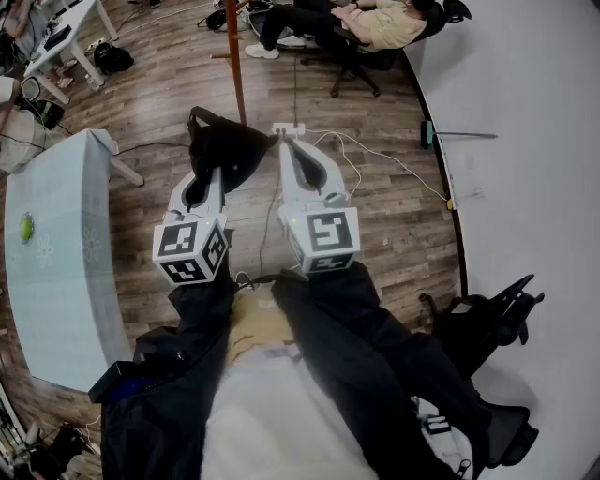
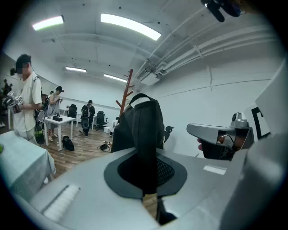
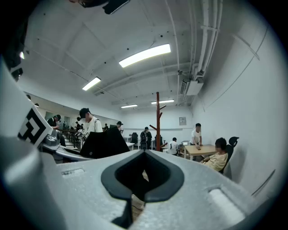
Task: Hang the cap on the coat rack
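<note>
A black cap (image 1: 228, 145) hangs from my left gripper (image 1: 212, 172), which is shut on its fabric. In the left gripper view the cap (image 2: 144, 130) stands upright between the jaws and fills the middle. The brown wooden coat rack (image 1: 234, 66) stands on the floor just beyond the cap; its pole and pegs rise behind the cap (image 2: 128, 87). My right gripper (image 1: 289, 132) is level with the left one, to its right, shut with nothing in it. From the right gripper view (image 3: 143, 179) the rack (image 3: 158, 121) is straight ahead and the cap (image 3: 103, 143) is at the left.
A table under a pale cloth (image 1: 66, 272) with a small green thing (image 1: 26, 226) stands at my left. A person sits in a chair (image 1: 375, 23) past the rack. A white wall (image 1: 525, 141) curves along the right, with a black office chair (image 1: 492, 314) and cables (image 1: 375, 155) near it.
</note>
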Demonstrator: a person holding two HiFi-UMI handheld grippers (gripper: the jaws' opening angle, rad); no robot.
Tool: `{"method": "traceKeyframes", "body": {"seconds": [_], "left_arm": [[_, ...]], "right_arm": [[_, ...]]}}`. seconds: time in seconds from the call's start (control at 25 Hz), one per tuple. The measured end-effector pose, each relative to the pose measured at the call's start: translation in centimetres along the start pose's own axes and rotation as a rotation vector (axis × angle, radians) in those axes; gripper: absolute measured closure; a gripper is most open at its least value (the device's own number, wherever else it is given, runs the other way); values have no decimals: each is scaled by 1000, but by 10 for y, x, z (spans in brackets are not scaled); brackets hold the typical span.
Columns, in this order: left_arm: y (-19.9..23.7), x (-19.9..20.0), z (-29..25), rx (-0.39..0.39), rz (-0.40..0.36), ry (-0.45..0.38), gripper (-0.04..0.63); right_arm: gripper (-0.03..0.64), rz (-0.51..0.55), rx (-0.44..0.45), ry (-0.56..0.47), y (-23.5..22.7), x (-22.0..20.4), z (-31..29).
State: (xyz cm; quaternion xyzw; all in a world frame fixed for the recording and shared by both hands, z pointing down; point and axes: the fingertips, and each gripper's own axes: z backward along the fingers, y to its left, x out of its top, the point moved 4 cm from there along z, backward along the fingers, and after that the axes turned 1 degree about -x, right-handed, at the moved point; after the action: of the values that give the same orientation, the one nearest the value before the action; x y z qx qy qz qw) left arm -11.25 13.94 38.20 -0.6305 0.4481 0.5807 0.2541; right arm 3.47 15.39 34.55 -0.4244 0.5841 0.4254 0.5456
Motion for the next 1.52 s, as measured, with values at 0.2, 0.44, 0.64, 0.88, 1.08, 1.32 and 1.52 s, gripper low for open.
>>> {"method": "traceKeyframes", "body": {"seconds": [0.2,0.44,0.64,0.88,1.08,1.32,1.52], "left_arm": [[-1,0,0,-3,6,1,592],[-2,-5,-2,2,18,20,592],[-25,-19,-14,26,22,45,591],[-52,-42,-21,55,31,91,591],[-51,-50,-25,73,29,115,591],[-30,-40,-49,80,45,106,592],[-3,-20,-88,46,43,78,591]], "right_arm": [[621,1,3,-4,3,3,1],[620,3,20,1,3,2,5],[620,-10,46,30,-22,-15,16],[618,-45,91,79,-48,-41,32],[620,-68,103,88,-58,-48,24],[618,-53,106,96,-62,-46,-6],[618,-27,79,84,-65,-35,-47]]}}
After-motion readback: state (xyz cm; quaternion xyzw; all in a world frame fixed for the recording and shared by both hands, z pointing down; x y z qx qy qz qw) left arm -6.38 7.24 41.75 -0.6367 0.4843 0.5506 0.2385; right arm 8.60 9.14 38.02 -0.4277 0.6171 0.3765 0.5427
